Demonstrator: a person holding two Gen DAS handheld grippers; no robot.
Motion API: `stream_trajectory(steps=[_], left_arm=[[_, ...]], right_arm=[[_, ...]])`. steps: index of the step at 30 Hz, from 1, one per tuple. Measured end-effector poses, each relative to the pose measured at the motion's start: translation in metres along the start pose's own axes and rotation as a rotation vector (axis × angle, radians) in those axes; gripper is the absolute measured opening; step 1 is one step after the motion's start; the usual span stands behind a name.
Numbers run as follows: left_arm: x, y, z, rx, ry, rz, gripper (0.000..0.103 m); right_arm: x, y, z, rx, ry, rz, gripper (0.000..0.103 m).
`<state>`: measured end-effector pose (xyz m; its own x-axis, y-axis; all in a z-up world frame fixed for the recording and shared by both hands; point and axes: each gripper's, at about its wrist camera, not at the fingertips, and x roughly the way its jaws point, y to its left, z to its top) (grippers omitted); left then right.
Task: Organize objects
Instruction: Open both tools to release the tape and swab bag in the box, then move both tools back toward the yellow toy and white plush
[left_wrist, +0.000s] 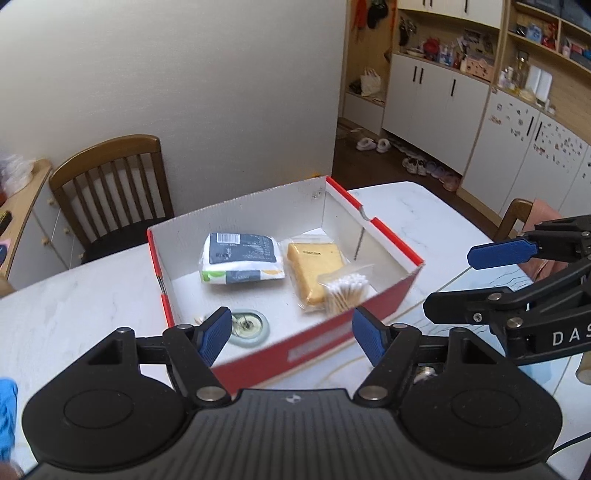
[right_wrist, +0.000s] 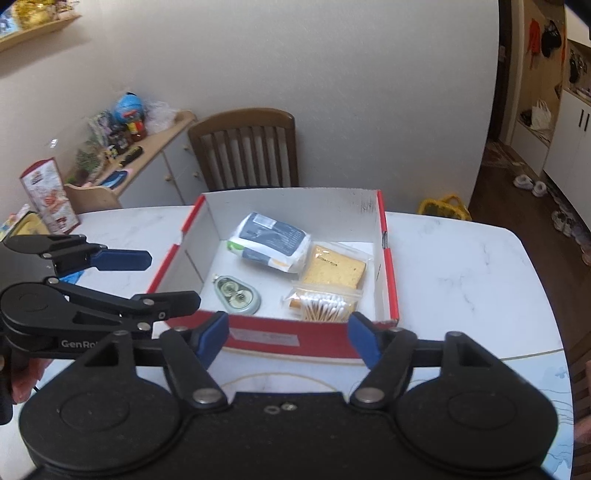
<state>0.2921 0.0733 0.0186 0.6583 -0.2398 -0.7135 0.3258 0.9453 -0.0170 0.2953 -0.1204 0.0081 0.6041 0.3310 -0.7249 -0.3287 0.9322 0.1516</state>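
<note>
So the setup is a white marble-look table (right_wrist: 461, 266) pushed near a plain off-white wall, with a brown slatted wooden chair (right_wrist: 245, 147) tucked in at the far side. In the right wrist view there's a low light-wood sideboard (right_wrist: 159, 147) off to the far left, cluttered with toys and a hairbrush. The left wrist view shows white cabinets (left_wrist: 436, 99) and open shelves far right, with shoes (left_wrist: 373, 144) lined up on the dark floor.

Sitting on the table is an open red shoebox (right_wrist: 288, 334) with a white inside. In it: a soft blue-and-white tissue pack (right_wrist: 271, 242) toward the far side, a bagged yellow sponge (right_wrist: 334, 271) just right of it, a clear bag of cotton swabs (right_wrist: 325, 304) at the near right, overlapping the sponge bag's near edge, and a greenish correction tape dispenser (right_wrist: 236, 293) lying flat at the near left.

The left gripper (left_wrist: 291, 334) has its blue pads spread wide, holding nothing, hovering at the box's near wall. The right gripper (right_wrist: 288, 334) is the same deal: pads wide apart, nothing between them, hanging just short of the near wall. Each one shows up at the edge of the other's camera, both gaping, side by side.
</note>
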Motion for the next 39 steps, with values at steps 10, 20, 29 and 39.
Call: stream_trajectory(steps=[10, 20, 29, 39], left_arm=[[-0.044, -0.036, -0.034, -0.094, -0.014, 0.009, 0.08], [-0.074, -0.06, -0.059, -0.155, -0.045, 0.047, 0.085], [-0.075, -0.072, -0.09, -0.171, -0.044, 0.068, 0.102], [-0.038, -0.073, -0.138, -0.199, 0.041, 0.116, 0.102]], right_arm=[[-0.051, -0.017, -0.037, 0.008, -0.013, 0.083, 0.084], [-0.085, -0.032, -0.072, 0.03, -0.043, 0.126, 0.098], [-0.09, -0.04, -0.104, 0.019, -0.028, 0.107, 0.102], [-0.068, -0.044, -0.142, -0.003, 0.041, 0.074, 0.102]])
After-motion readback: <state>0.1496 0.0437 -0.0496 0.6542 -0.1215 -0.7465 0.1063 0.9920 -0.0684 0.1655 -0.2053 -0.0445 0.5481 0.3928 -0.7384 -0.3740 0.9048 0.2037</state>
